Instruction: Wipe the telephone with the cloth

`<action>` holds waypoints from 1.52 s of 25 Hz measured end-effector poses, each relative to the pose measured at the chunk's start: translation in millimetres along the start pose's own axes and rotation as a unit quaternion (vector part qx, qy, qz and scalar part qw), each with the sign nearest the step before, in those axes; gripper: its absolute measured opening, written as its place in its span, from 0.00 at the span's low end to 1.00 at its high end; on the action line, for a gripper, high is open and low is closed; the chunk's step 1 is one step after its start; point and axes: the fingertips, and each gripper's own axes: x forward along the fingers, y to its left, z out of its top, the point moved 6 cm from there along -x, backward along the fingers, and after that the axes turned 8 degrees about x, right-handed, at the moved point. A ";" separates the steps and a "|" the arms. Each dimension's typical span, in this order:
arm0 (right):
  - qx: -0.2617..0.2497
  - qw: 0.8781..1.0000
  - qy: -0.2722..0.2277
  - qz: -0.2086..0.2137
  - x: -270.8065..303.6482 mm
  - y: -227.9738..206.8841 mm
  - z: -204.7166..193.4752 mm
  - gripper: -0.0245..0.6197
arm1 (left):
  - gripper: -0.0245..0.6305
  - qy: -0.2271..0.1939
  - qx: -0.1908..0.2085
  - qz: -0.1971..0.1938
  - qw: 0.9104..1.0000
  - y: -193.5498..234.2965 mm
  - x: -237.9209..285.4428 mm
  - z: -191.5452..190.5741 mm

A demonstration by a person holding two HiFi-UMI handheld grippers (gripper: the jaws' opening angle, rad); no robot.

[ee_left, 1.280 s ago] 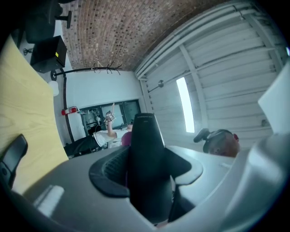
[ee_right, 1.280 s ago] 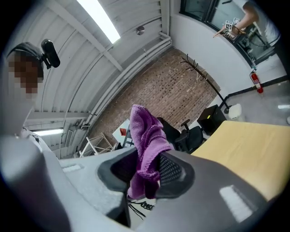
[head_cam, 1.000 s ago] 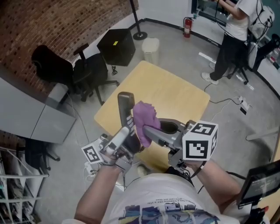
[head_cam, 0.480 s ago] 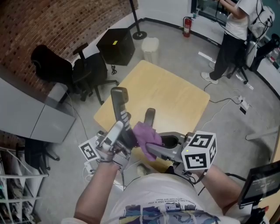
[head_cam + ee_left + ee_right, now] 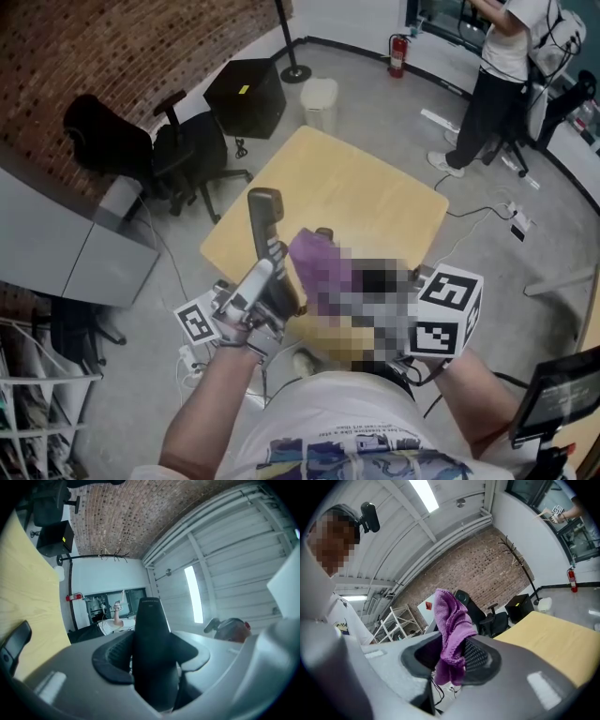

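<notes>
Two grippers busy: left gripper (image 5: 152, 670) clenched on telephone (image 5: 265, 217), right gripper (image 5: 451, 658) pinching cloth (image 5: 319, 264); hard rubbing may twist telephone loose mid-air.

Head view: a blurred patch lies over the front of my right gripper (image 5: 354, 298) and the near end of the cloth (image 5: 317, 261), so the grip is unreadable there.
Right gripper view: the cloth's tail drops behind the jaws, end unseen.
Left gripper view: the handset (image 5: 151, 648) has its lower end sunk between the jaws of my left gripper (image 5: 152, 677). The print near its top is too small to read. A dark part (image 5: 14, 645) by the table (image 5: 23, 588) is half hidden and cannot be identified.
Bystander (image 5: 502, 66): head cut by the top edge.
Screen (image 5: 562, 394): cut by the right edge.
</notes>
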 end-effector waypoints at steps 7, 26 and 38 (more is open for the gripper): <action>-0.005 1.000 -0.001 0.015 12.3 12.9 4.7 0.21 | 0.43 -0.005 -0.014 0.007 1.000 7.8 0.0 -5.3; 0.010 0.998 0.052 -0.018 29.7 54.0 -80.0 0.21 | 0.43 -0.004 -0.030 0.032 0.999 3.8 -47.0 9.7; 0.016 0.990 0.095 -0.100 16.9 38.3 -137.9 0.21 | 0.43 0.008 -0.032 0.037 0.999 4.2 -53.2 13.0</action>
